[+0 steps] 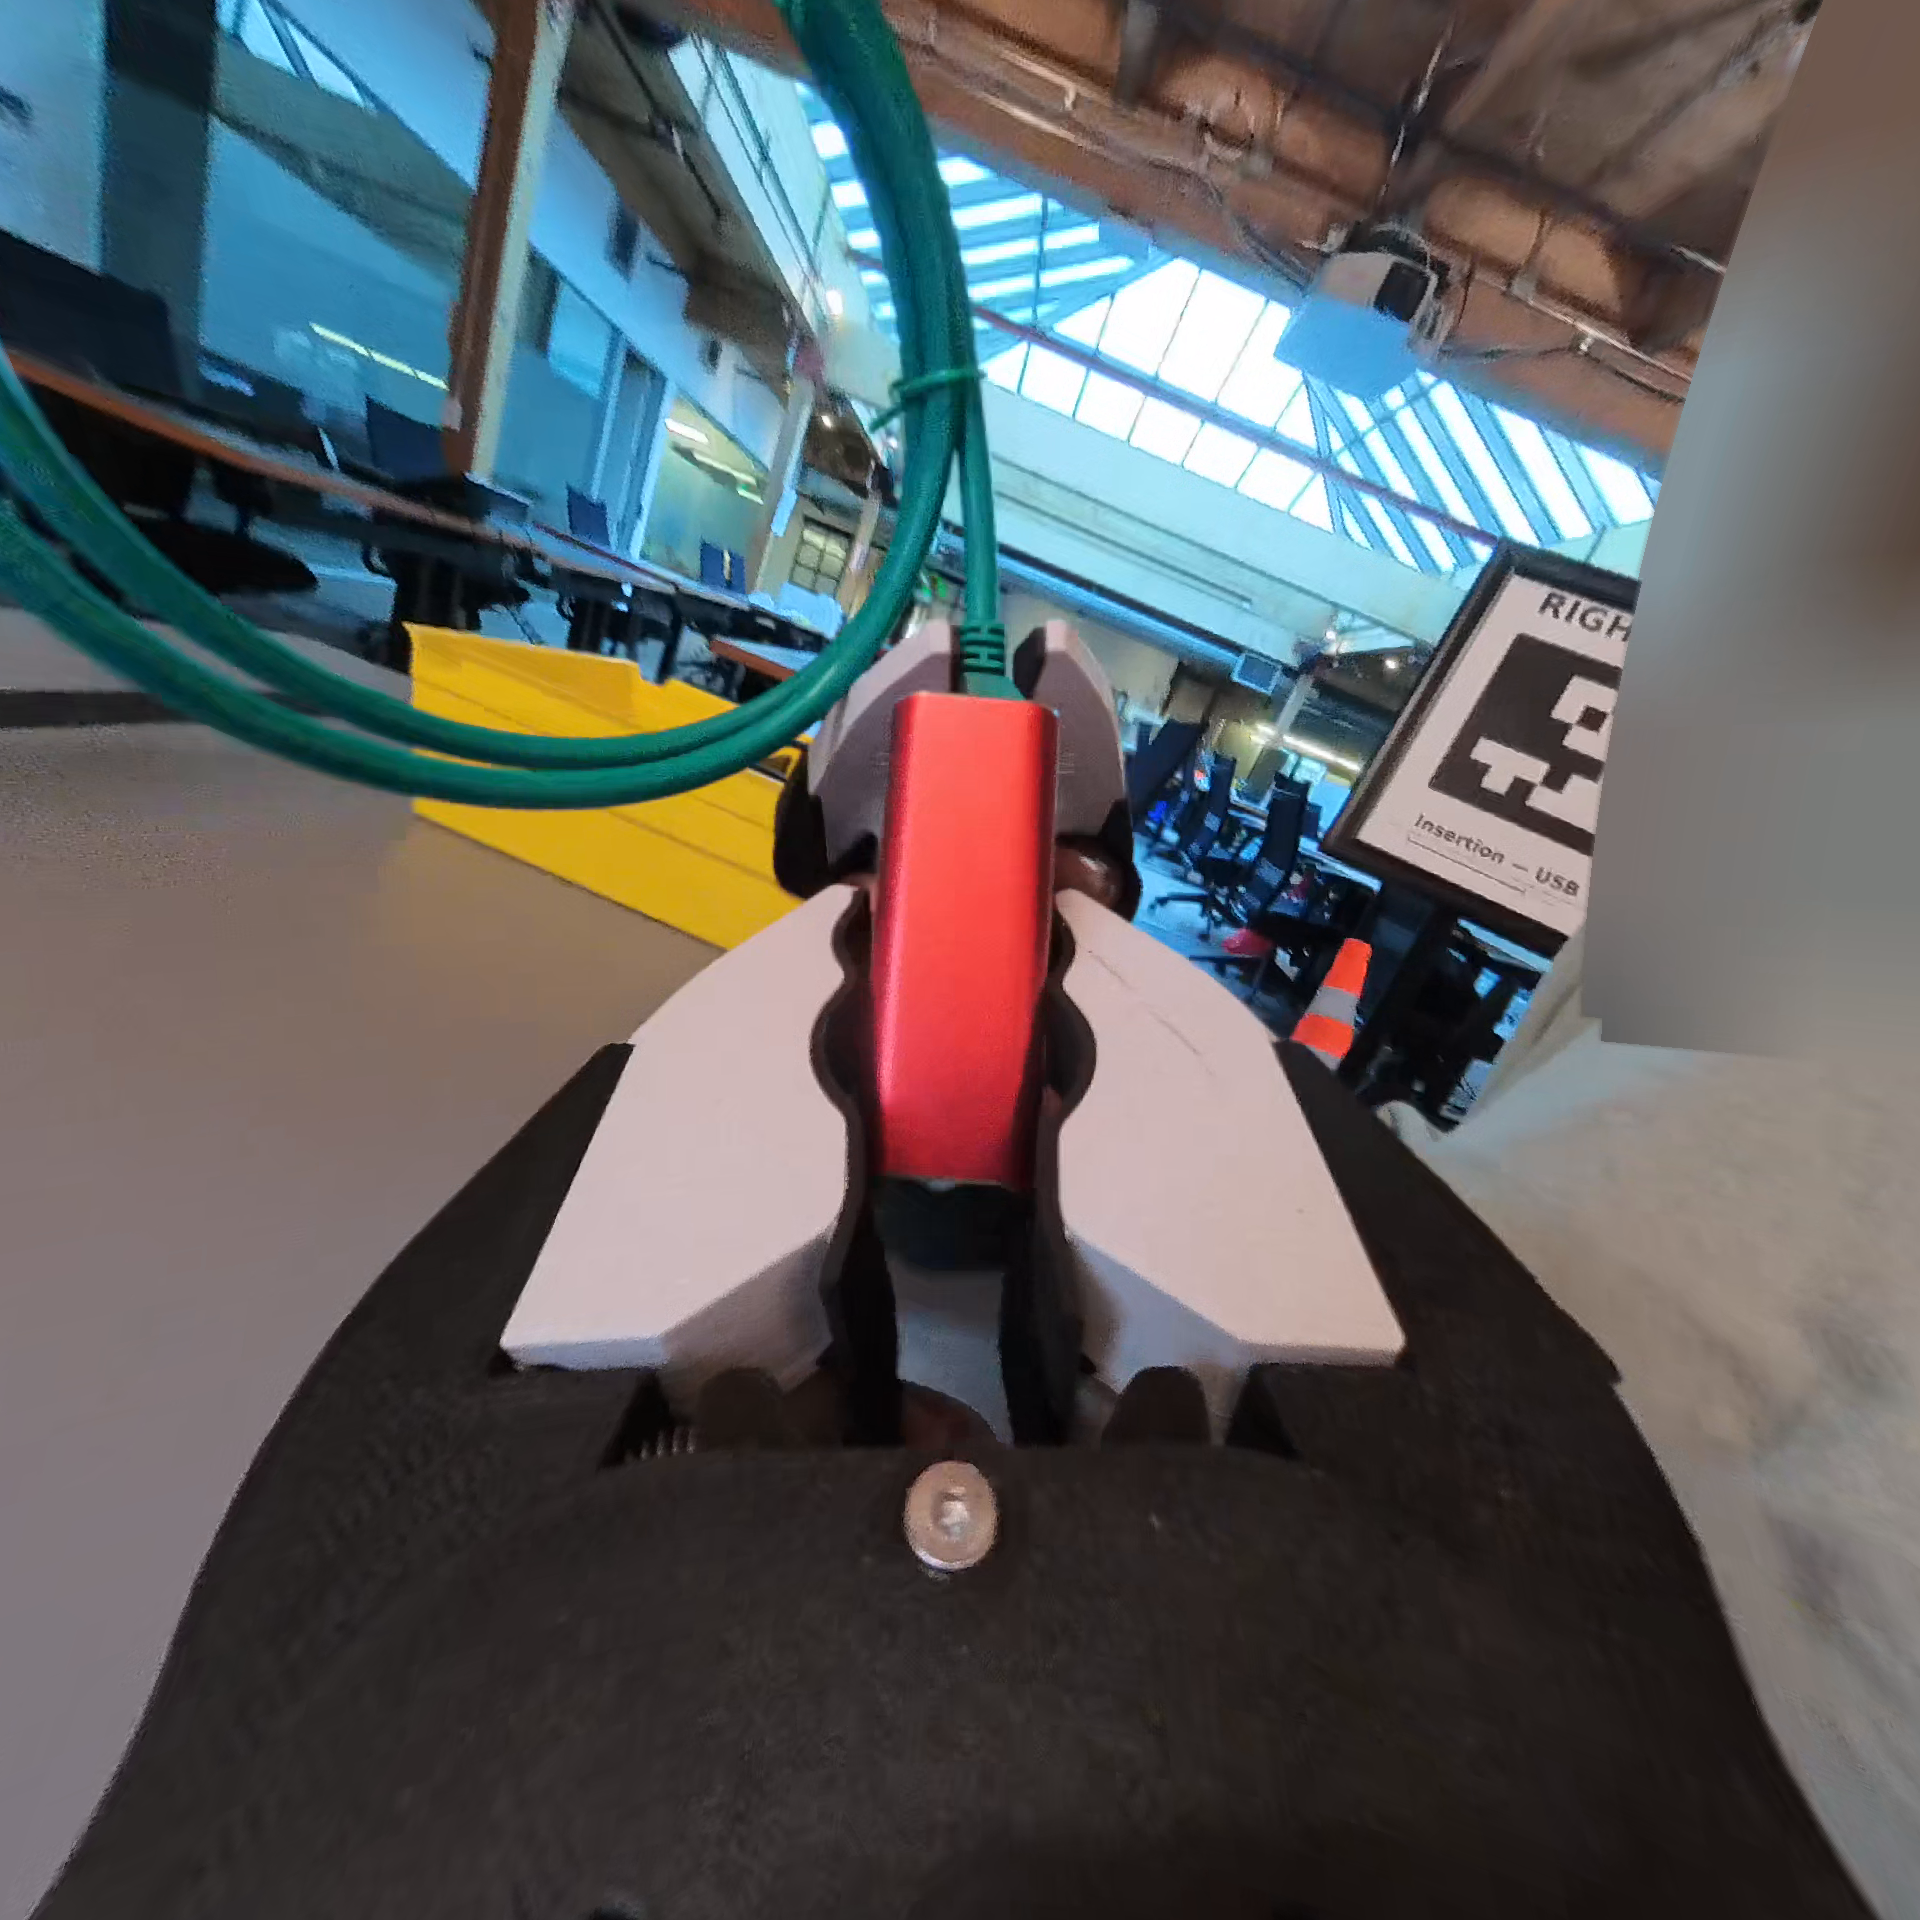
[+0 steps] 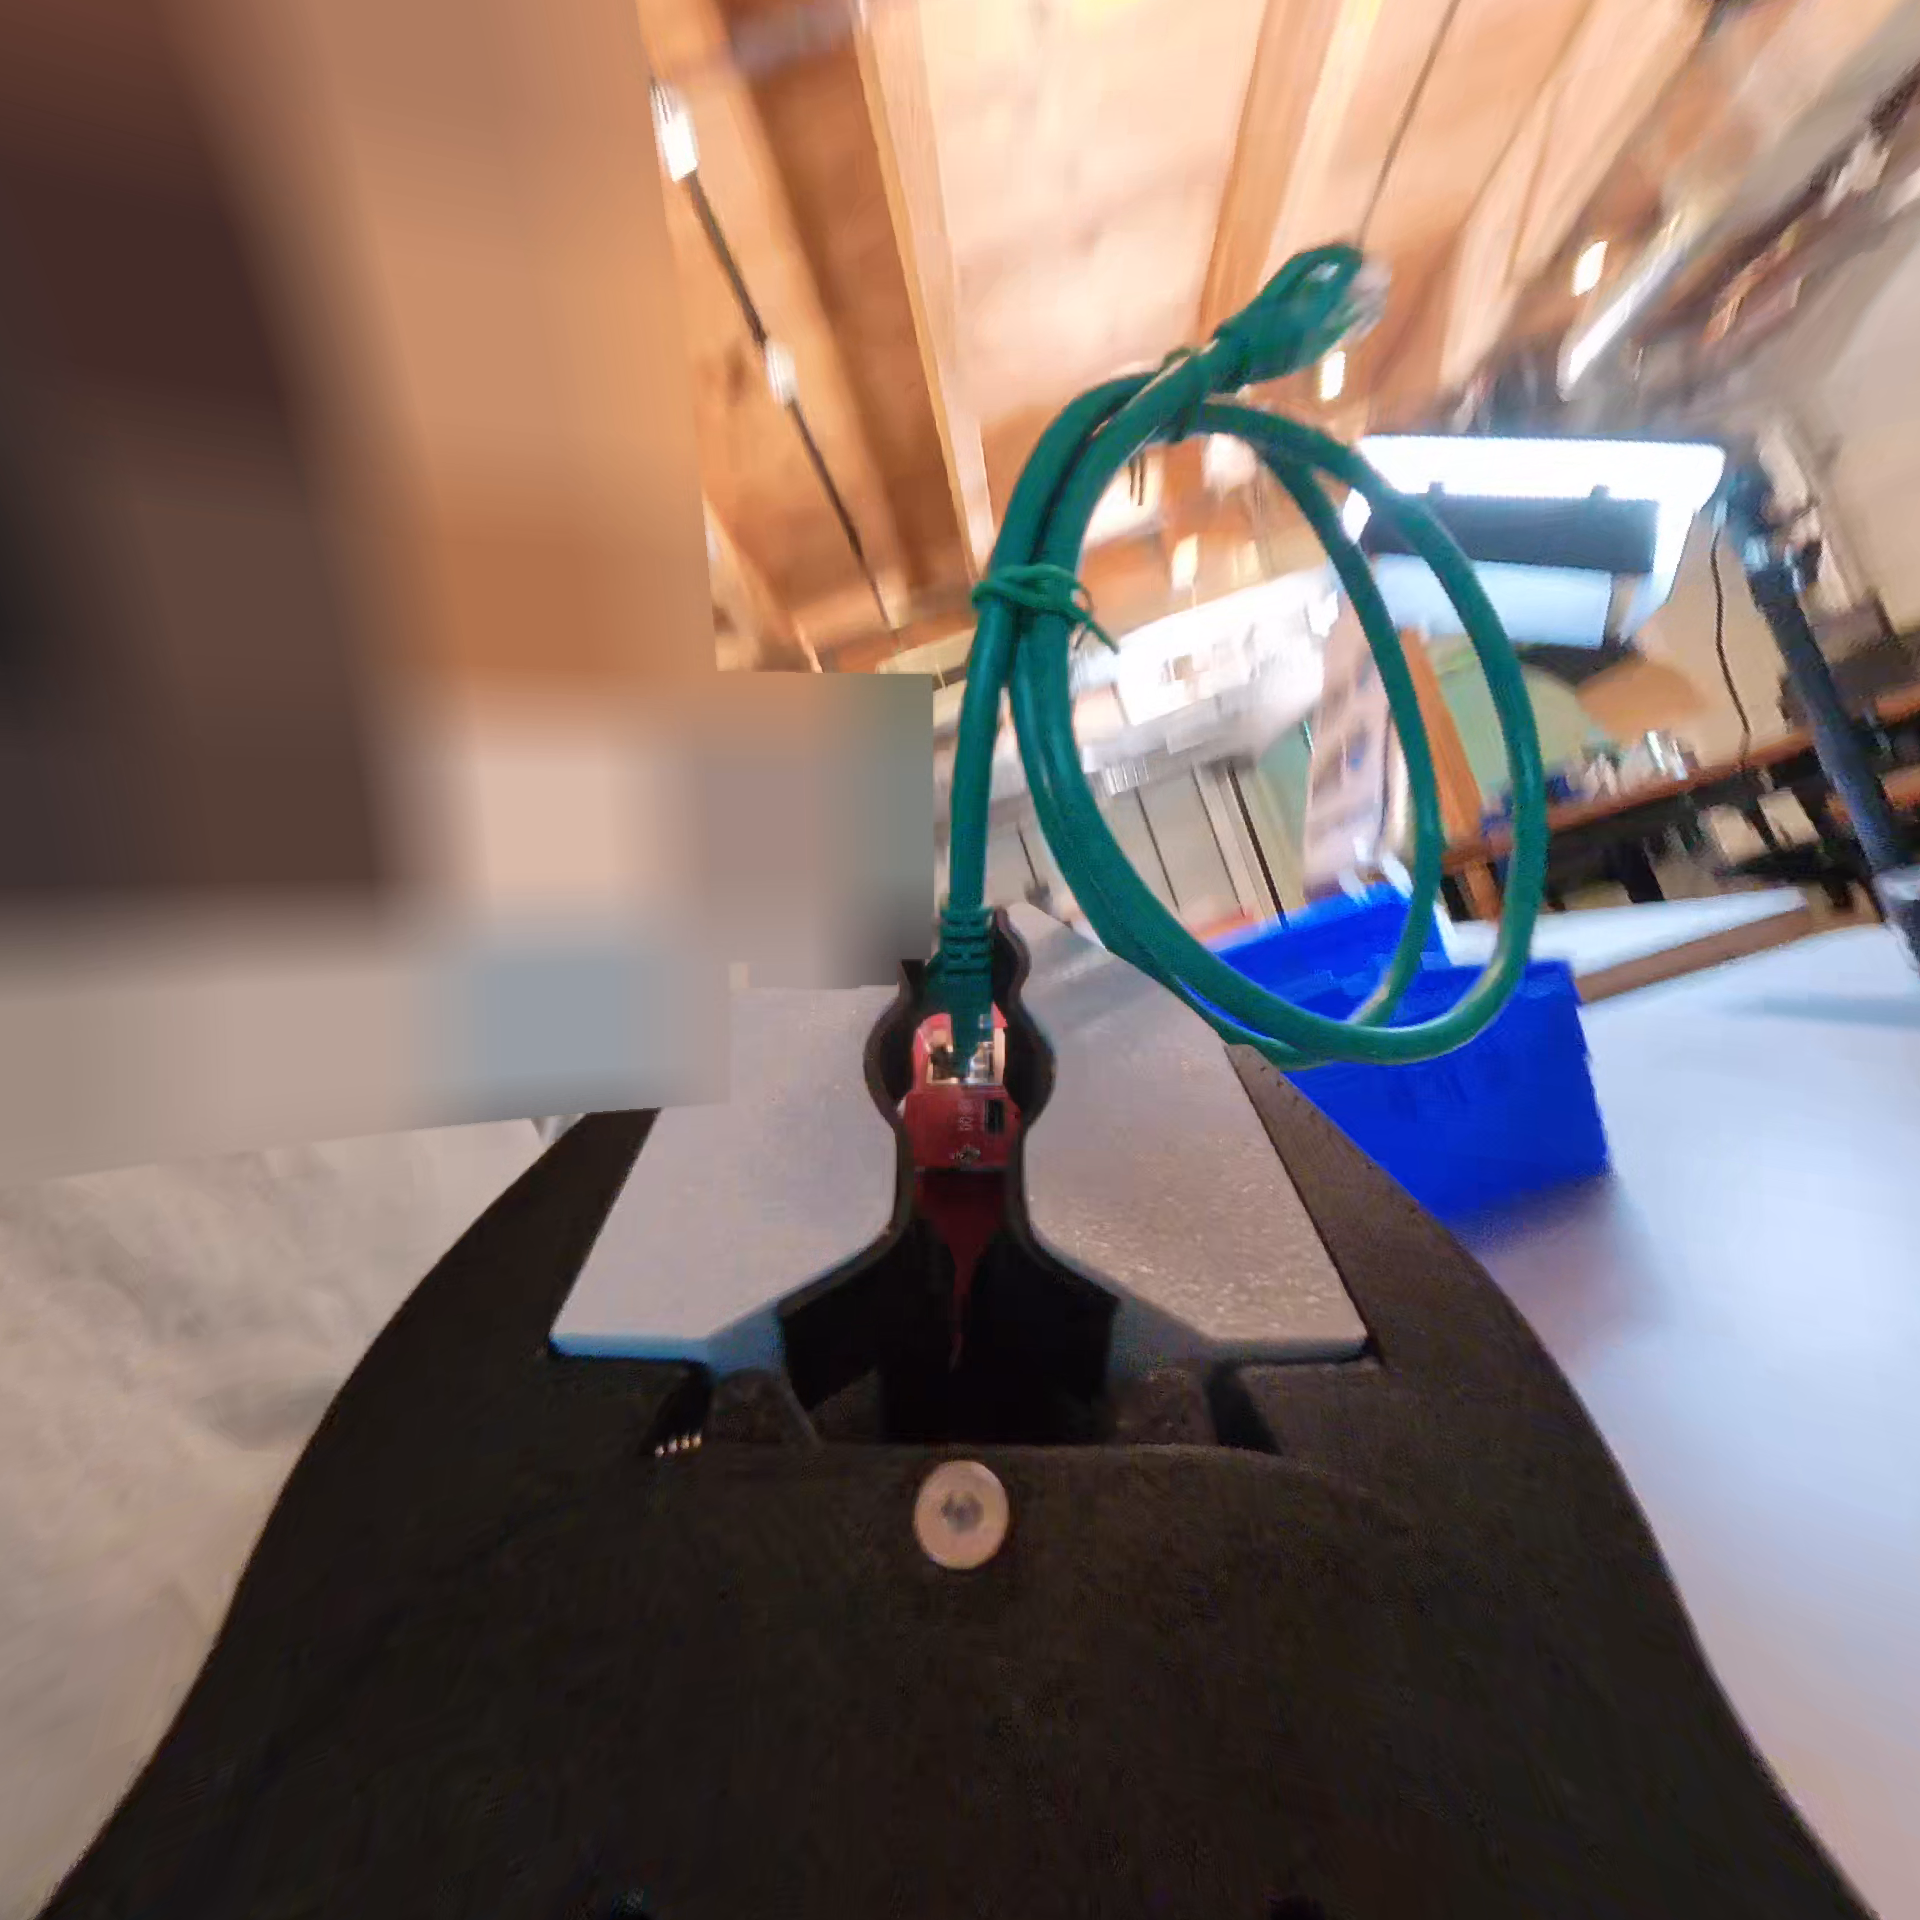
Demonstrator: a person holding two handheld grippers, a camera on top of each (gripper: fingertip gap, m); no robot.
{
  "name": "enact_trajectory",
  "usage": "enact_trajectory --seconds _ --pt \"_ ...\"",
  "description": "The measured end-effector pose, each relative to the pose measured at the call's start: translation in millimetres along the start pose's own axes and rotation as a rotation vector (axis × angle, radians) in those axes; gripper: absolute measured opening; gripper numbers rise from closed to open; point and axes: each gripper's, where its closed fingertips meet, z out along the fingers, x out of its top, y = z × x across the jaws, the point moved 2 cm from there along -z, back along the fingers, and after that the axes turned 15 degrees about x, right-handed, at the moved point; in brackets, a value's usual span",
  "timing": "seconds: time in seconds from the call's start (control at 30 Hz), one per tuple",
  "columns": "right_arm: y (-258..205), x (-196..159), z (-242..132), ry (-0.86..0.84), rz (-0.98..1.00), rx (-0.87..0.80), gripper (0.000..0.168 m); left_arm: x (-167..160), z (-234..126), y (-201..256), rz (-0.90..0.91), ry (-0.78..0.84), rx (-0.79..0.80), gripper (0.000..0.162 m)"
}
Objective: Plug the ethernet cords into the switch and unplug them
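Left gripper (image 1: 961, 997) is clamped on the red switch (image 1: 961, 935), fingers (image 1: 686, 1174) pressed against both its long sides, the body running straight ahead between them. At the switch's far end the right gripper (image 1: 987, 675) pinches the green cord (image 1: 914, 436) by its plug boot, right at the switch's end.

From the right wrist, that gripper (image 2: 961, 997) is closed on the cord's boot (image 2: 961, 966), the plug sitting in a port on the switch (image 2: 961, 1101), which shows end-on in the gap. Whether the plug is fully seated, I cannot tell.

The cord (image 2: 1039, 644) rises from the plug, is bound by a thin tie (image 2: 1023, 603), and swings out in a double loop to the right; its free plug (image 2: 1320, 301) sticks up top, blurred. In the left view the same loops droop leftward, crossing in front of a yellow bin (image 1: 613, 790).

A blue bin (image 2: 1455, 1070) stands behind the loop on the right. A framed marker sign (image 1: 1507, 748) stands on the right of the left view, an orange cone (image 1: 1335, 997) beyond it.

The table (image 1: 208, 987) is pale grey. Behind: an open hall, desks and chairs, skylights, a wooden ceiling.
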Motion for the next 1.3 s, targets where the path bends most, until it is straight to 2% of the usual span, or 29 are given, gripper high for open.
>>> enact_trajectory --seconds 0.07,0.1,0.13,0.23,0.33,0.4,0.47,0.53,0.57,0.6,0.8,0.9,0.97,1.0,1.1,1.17,1.23,1.3 --pt "0 6 0 0.209 0.005 0.035 0.011 3 0 2 0.025 0.033 0.008 0.034" --pt "-1 7 0 0.281 0.013 0.052 0.011 7 -2 3 0.039 0.064 0.004 0.028" --pt "1 6 1 0.314 0.021 0.054 0.011 10 -4 2 0.046 0.085 0.02 0.028" --pt "5 4 2 0.27 0.026 0.027 0.012 13 -7 -2 0.017 0.091 0.03 0.028" --pt "4 1 1 0.105 0.037 0.031 0.011 14 -9 -2 -0.018 0.079 0.004 0.028" --pt "0 1 -1 0.018 -0.039 0.008 0.01 16 -9 -1 -0.022 0.097 0.0 0.029" --pt "-7 5 3 0.091 -0.109 0.019 0.01 16 -7 3 -0.025 0.105 -0.019 0.031" --pt "-10 13 3 0.268 -0.1 0.049 0.009 12 -5 3 -0.001 0.078 -0.005 0.039" --pt "-9 13 3 0.319 -0.087 0.056 0.009 13 -6 4 0.012 0.092 -0.004 0.034" --pt "-6 12 2 0.336 -0.078 0.05 0.008 16 -8 4 0.016 0.115 -0.002 0.029" --pt "0 4 5 0.387 -0.026 0.03 0.009 18 -9 2 0.01 0.126 0.014 0.029" --pt "2 0 6 0.244 0.014 0.036 0.01 21 -14 -1 -0.002 0.13 0.011 0.028" --pt "0 -6 1 0.015 -0.004 0.018 0.026 22 -15 -3 0.0 0.124 0.014 0.028" --pt "-1 -8 -4 -0.103 -0.029 -0.013 0.029 21 -15 -3 0.01 0.117 0.02 0.028" --pt "-7 -4 -15 -0.351 -0.13 -0.091 0.019 16 -13 -2 0.038 0.085 0.018 0.028" --pt "-10 -6 -18 -0.488 -0.121 -0.109 0.023 12 -11 0 0.075 0.063 0.028 0.028" --pt "-12 -7 -17 -0.553 -0.124 -0.115 0.022 11 -10 1 0.102 0.059 0.027 0.028" --pt "-13 -5 -17 -0.55 -0.107 -0.108 0.019 9 -9 2 0.115 0.047 0.022 0.028"
